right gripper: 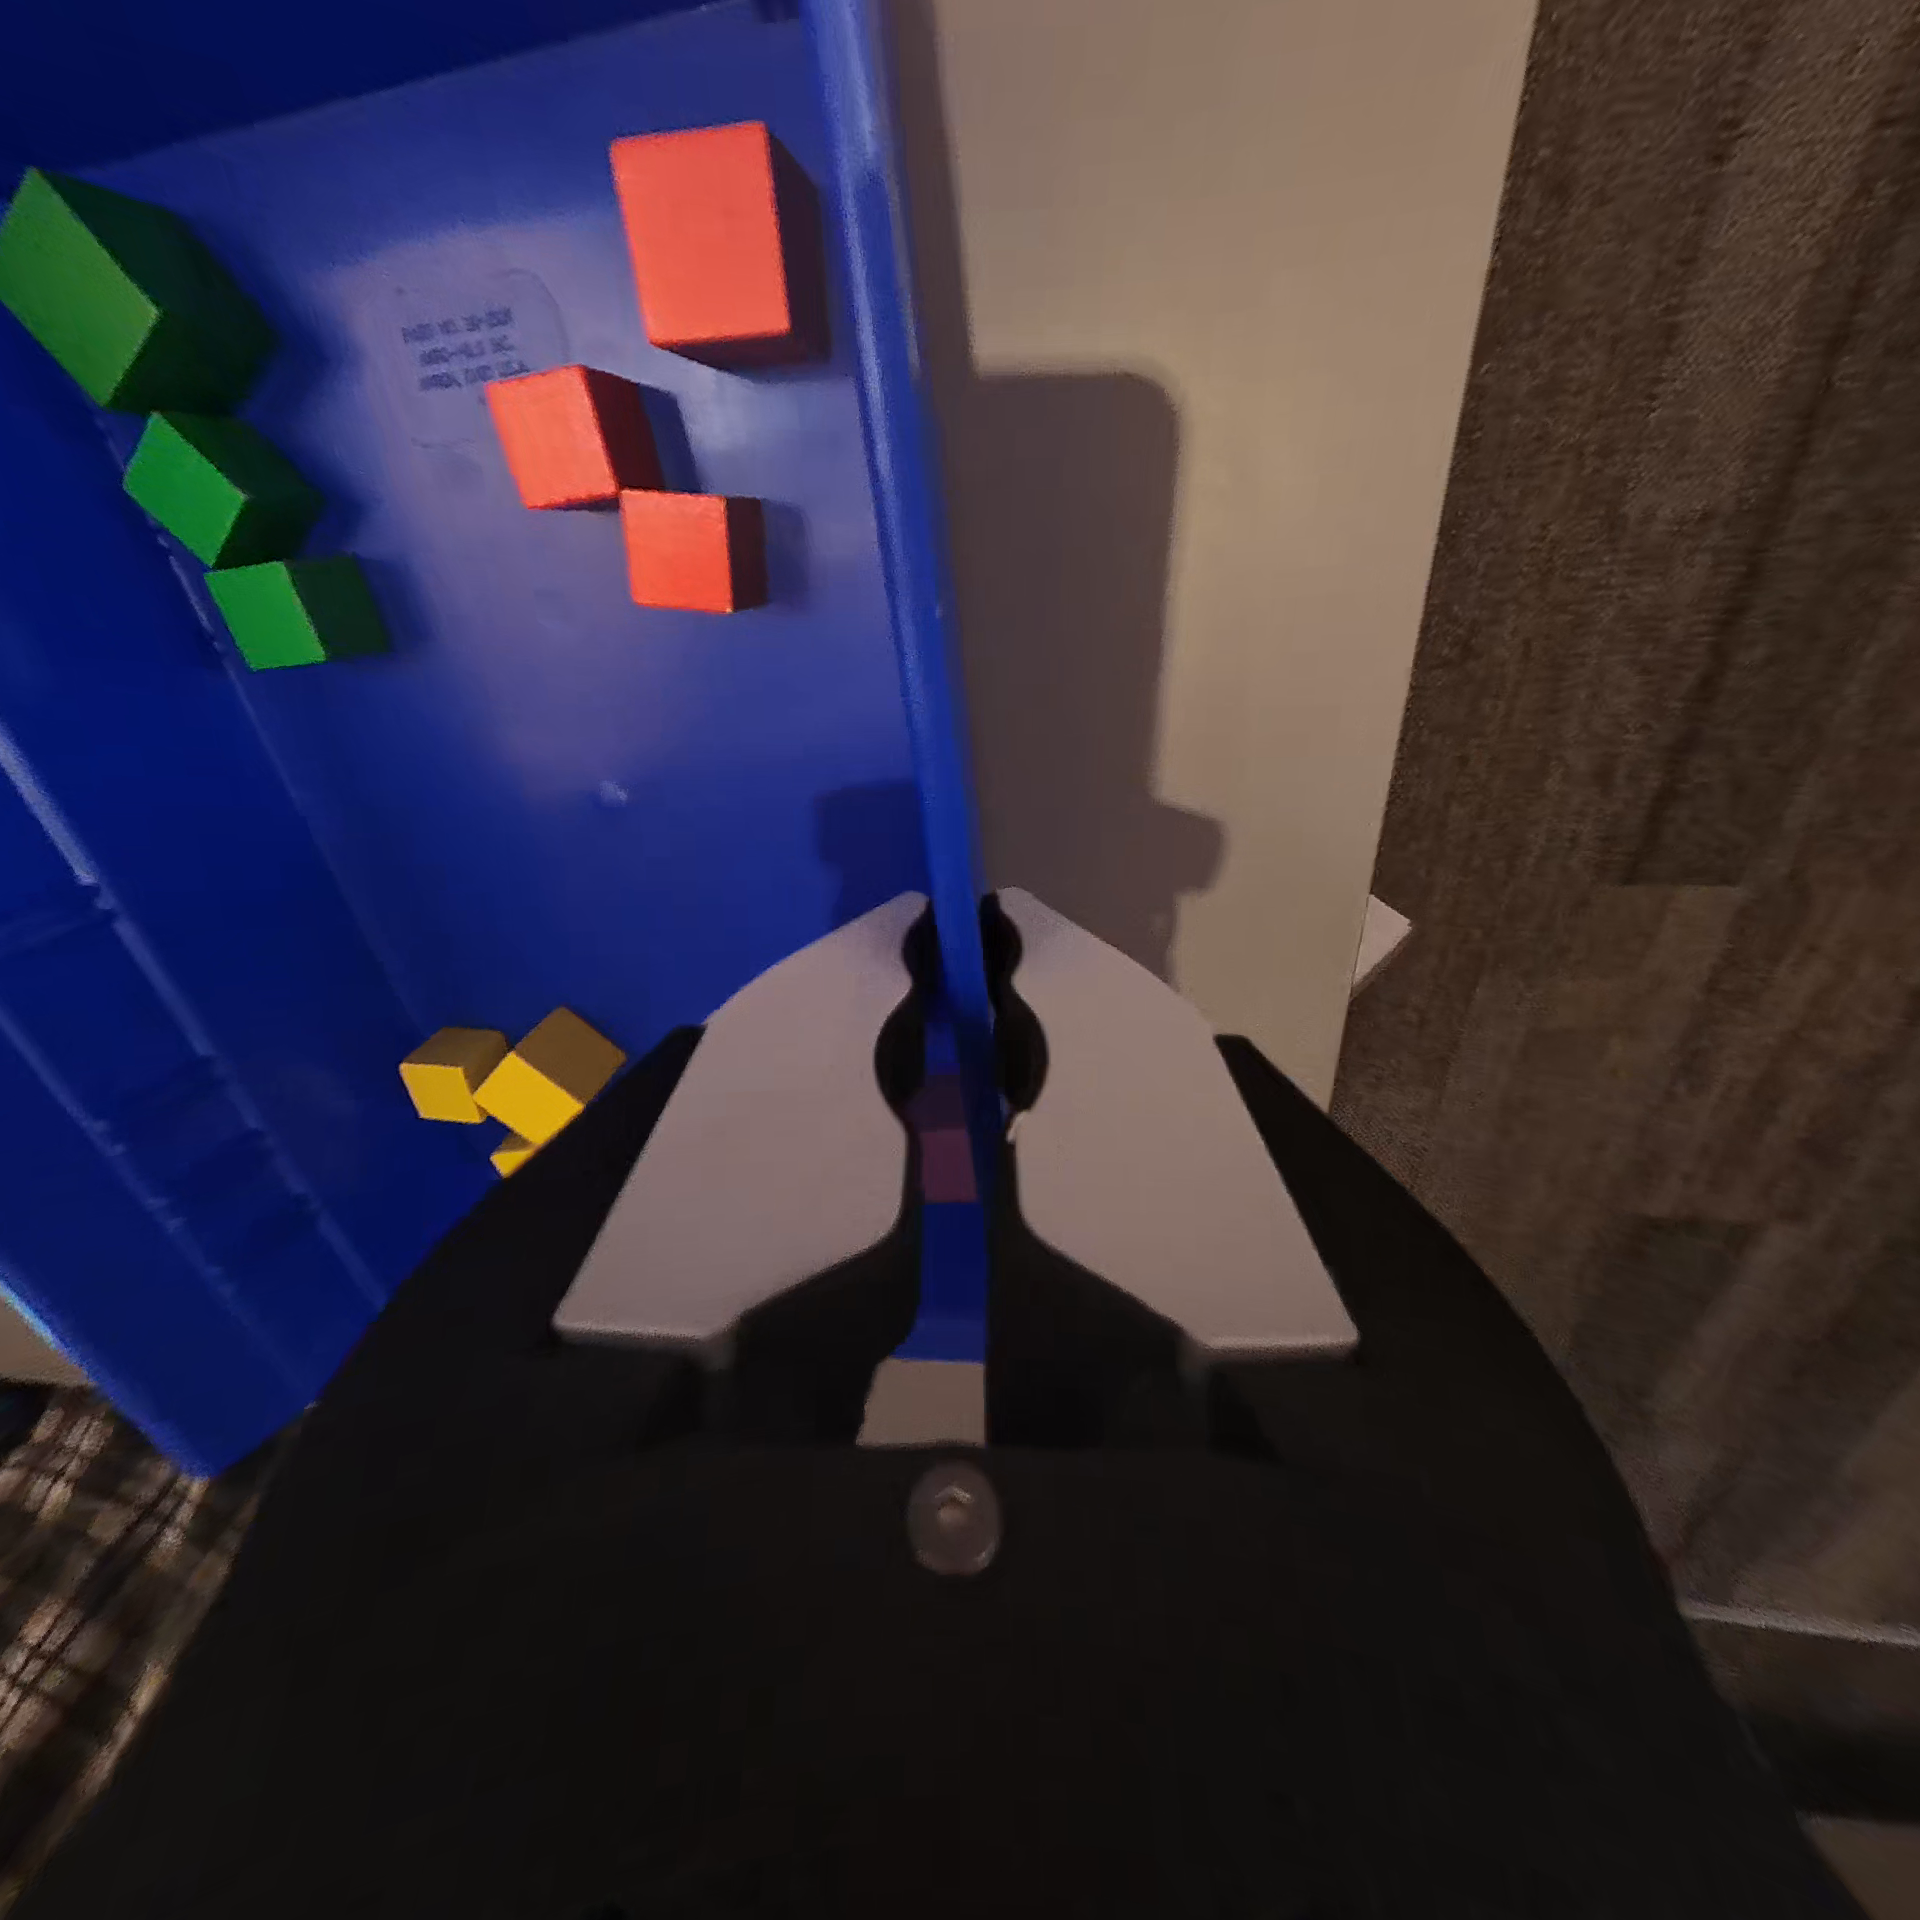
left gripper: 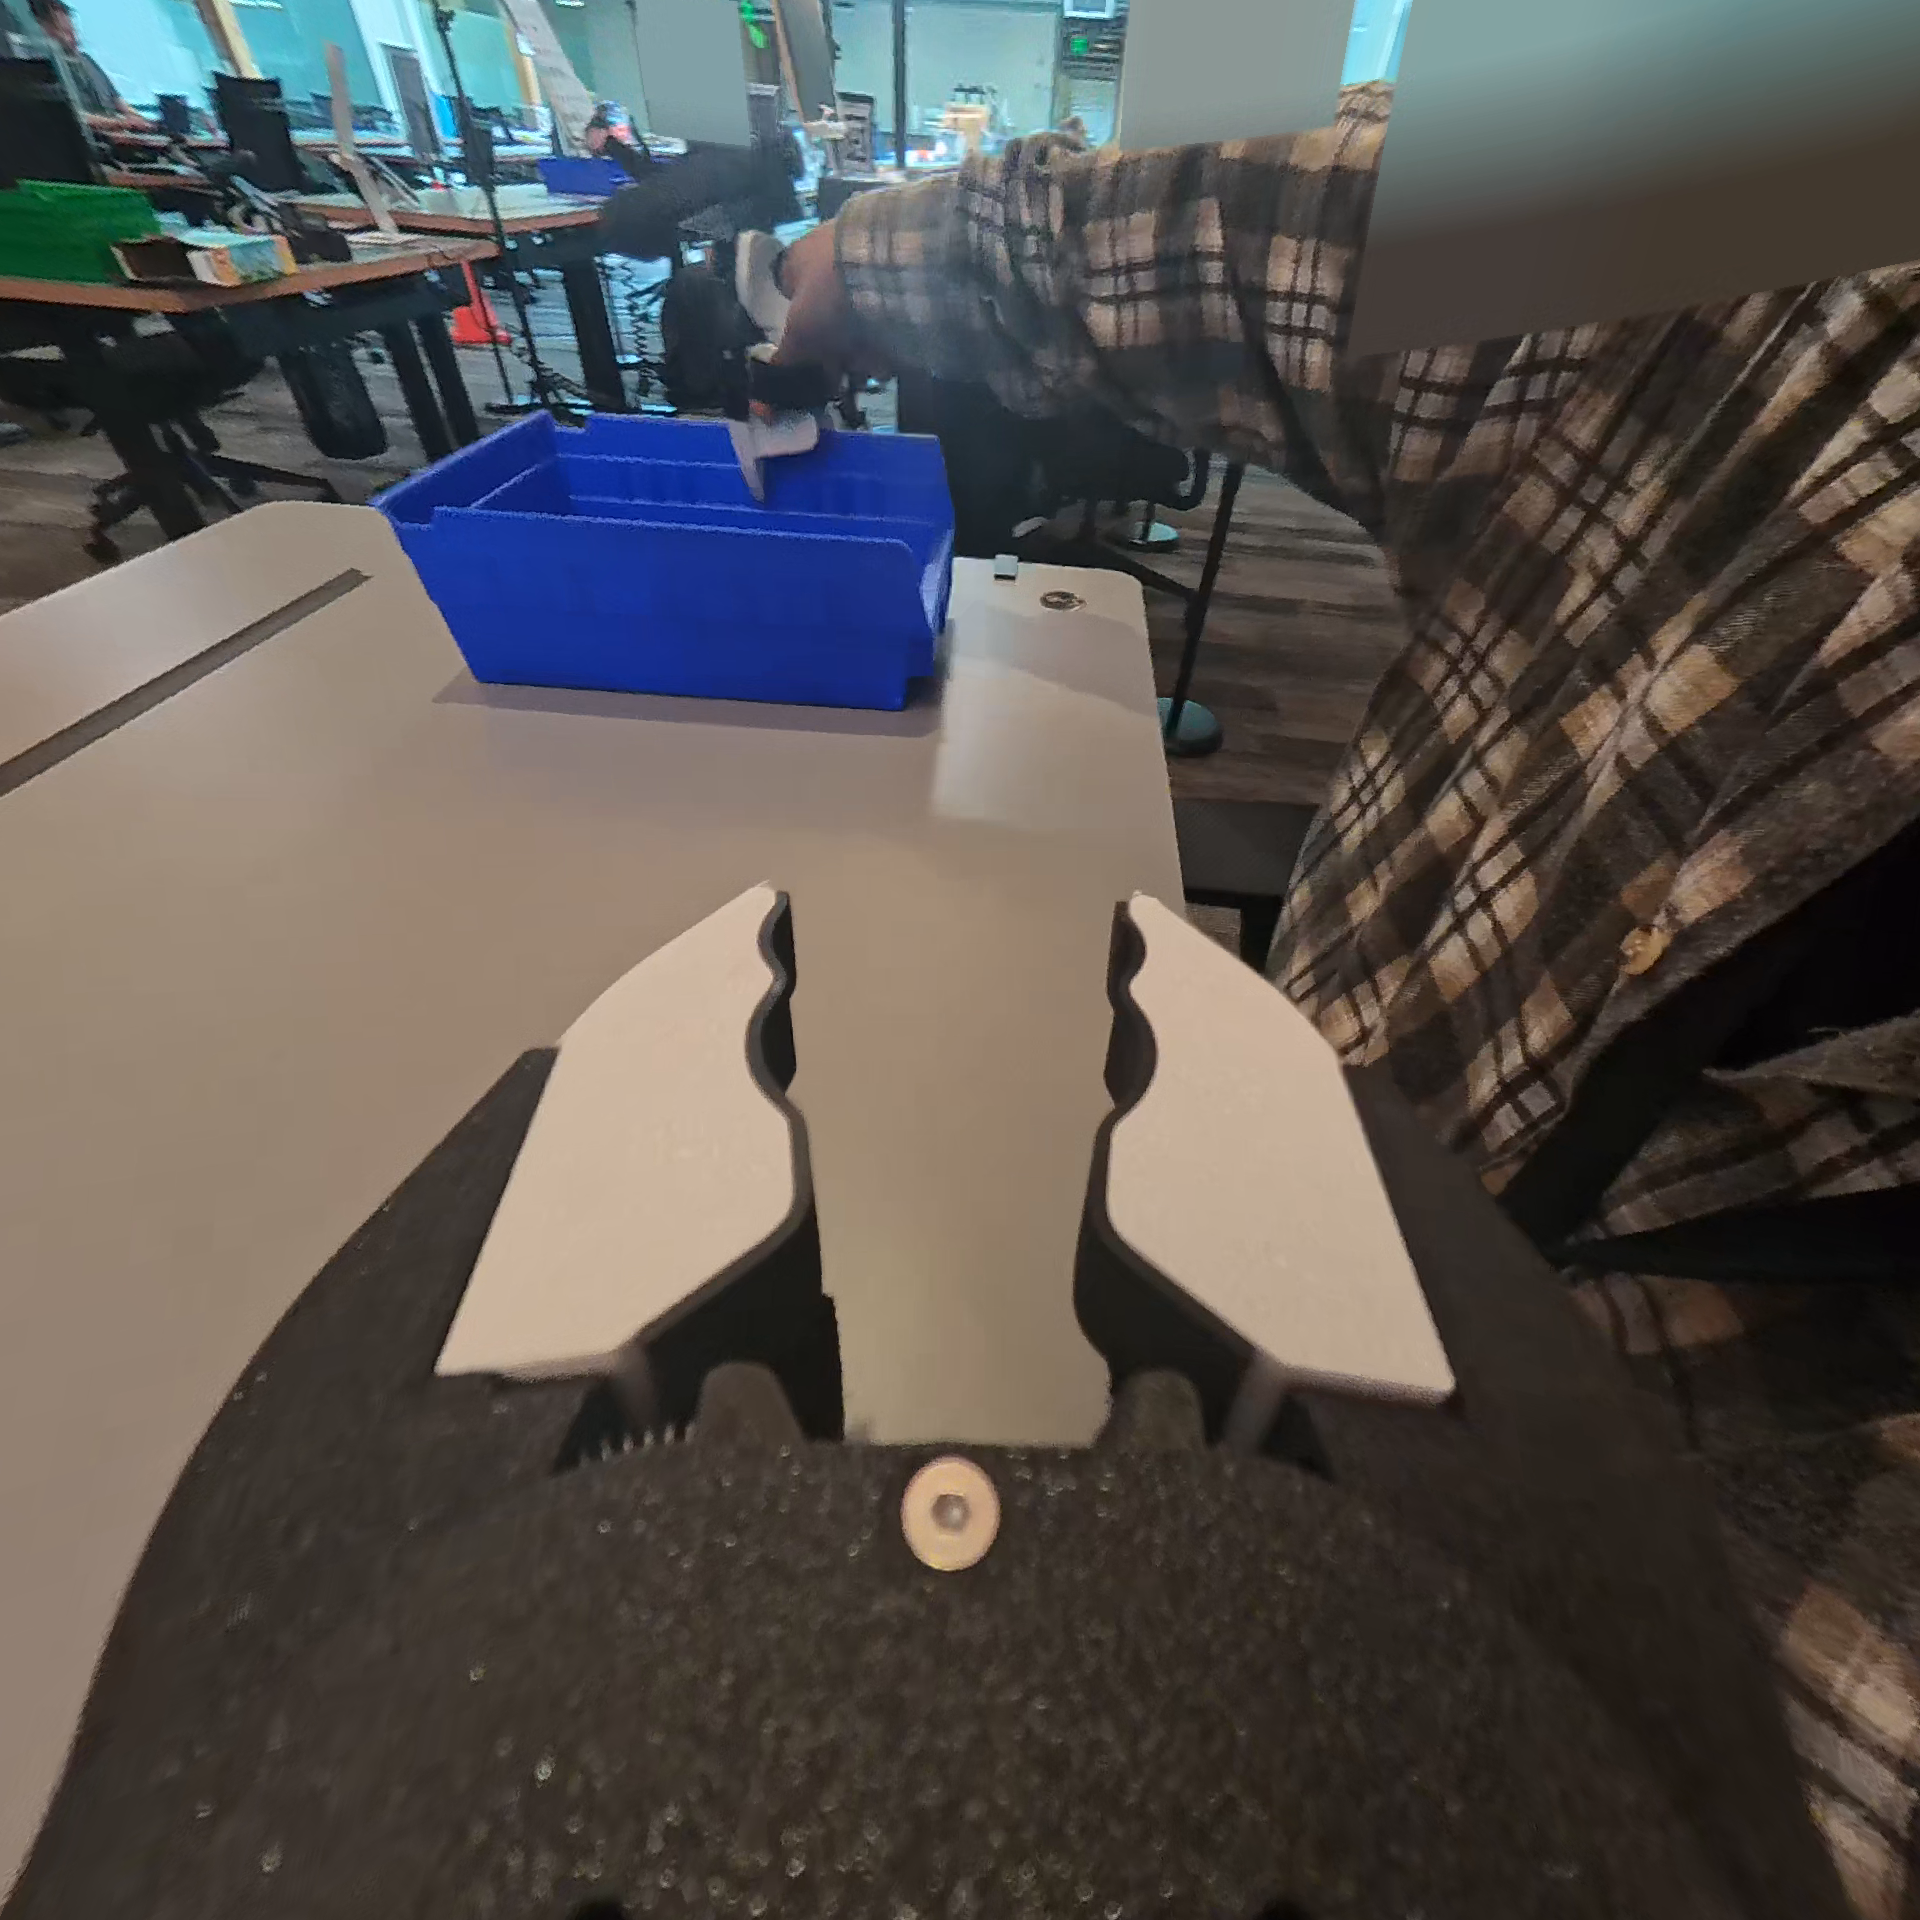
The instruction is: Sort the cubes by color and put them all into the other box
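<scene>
Left gripper (left gripper: pixel 951 914) with pale grey, wavy-edged fingers (left gripper: pixel 644 1132) on a black speckled body, a silver hex screw (left gripper: pixel 950 1512) near its middle, right gripper (right gripper: pixel 956 914) built alike, brown-and-cream plaid flannel sleeve (left gripper: pixel 1143 281) on the person's arm

Left gripper (left gripper: pixel 951 904) hangs w/ jaws apart, nothing between. Right gripper (right gripper: pixel 954 906) points down, clamped on bin wall (right gripper: pixel 883 436).

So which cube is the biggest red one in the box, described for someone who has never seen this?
Start in the right wrist view at the blue box, whose right wall the right gripper is pinching. Three red cubes lie along that wall, across from the green cubes. The biggest red cube is the farthest from the gripper, standing apart, while the two smaller red cubes meet at a corner.
</scene>
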{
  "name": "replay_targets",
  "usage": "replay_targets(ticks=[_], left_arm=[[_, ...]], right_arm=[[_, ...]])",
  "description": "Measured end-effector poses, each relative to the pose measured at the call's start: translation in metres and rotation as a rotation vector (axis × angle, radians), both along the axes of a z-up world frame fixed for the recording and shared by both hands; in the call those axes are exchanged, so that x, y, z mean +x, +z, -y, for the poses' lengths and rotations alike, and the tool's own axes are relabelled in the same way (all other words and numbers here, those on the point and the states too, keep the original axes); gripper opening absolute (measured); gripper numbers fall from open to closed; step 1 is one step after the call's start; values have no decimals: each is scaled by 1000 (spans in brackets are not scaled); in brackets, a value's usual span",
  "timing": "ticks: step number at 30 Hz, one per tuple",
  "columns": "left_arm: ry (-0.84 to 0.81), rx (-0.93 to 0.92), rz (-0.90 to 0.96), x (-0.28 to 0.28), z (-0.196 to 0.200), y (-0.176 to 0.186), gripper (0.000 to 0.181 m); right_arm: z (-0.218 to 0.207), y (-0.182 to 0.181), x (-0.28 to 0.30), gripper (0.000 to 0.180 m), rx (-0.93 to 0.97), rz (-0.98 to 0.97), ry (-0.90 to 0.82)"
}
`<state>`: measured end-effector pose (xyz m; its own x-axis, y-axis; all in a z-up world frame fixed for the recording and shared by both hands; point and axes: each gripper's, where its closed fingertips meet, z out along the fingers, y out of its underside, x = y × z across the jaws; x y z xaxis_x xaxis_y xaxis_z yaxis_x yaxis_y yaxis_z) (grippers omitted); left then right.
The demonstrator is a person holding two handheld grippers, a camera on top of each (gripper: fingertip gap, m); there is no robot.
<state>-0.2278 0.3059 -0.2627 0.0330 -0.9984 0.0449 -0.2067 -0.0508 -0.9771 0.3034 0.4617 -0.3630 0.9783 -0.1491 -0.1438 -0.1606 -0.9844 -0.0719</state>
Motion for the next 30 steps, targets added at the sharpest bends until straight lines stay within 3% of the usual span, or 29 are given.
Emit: replay_targets(ticks=[8, 30], left_arm=[[149, -20, 65, -27, -1, 1, 54], [226, -24, 94, -56, 16, 25, 53]], right_arm=[[-8, 0, -44, 5, 13, 38, 92], [-36, 5, -323, 5, -12, 1, 294]])
